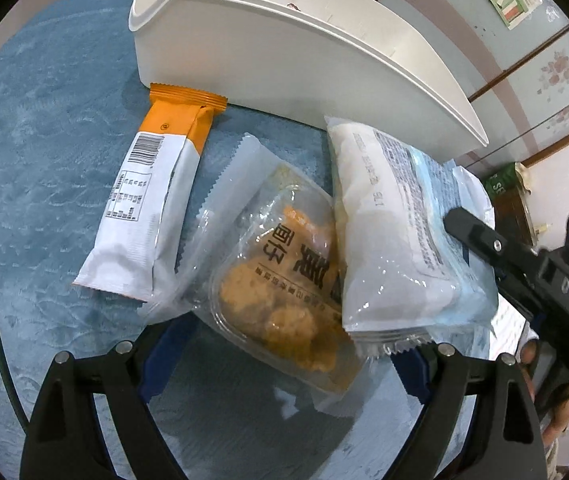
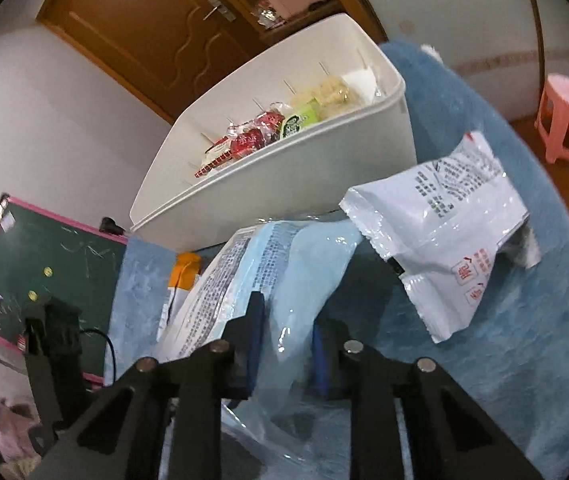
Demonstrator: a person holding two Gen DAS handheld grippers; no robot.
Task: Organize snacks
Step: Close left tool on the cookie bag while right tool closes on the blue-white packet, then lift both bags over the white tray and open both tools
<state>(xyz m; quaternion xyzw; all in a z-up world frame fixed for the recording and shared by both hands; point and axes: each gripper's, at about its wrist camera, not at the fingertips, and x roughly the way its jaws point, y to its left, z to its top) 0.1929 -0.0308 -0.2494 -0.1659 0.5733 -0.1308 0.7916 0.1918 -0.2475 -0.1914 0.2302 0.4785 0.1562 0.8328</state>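
Right tongs (image 2: pixel 284 344) pinch the soft blue snack bag (image 2: pixel 284 264) at its crinkly end; it feels light and slippery. Left tongs (image 1: pixel 284 356) hang wide open, holding nothing.

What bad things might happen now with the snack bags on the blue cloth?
1. The right gripper pinches only the thin edge of the pale blue bag, so it might slip out when lifted.
2. That bag leans on the clear bag of fried bites, so lifting may drag it along.
3. The open left gripper sits close and could bump either bag.
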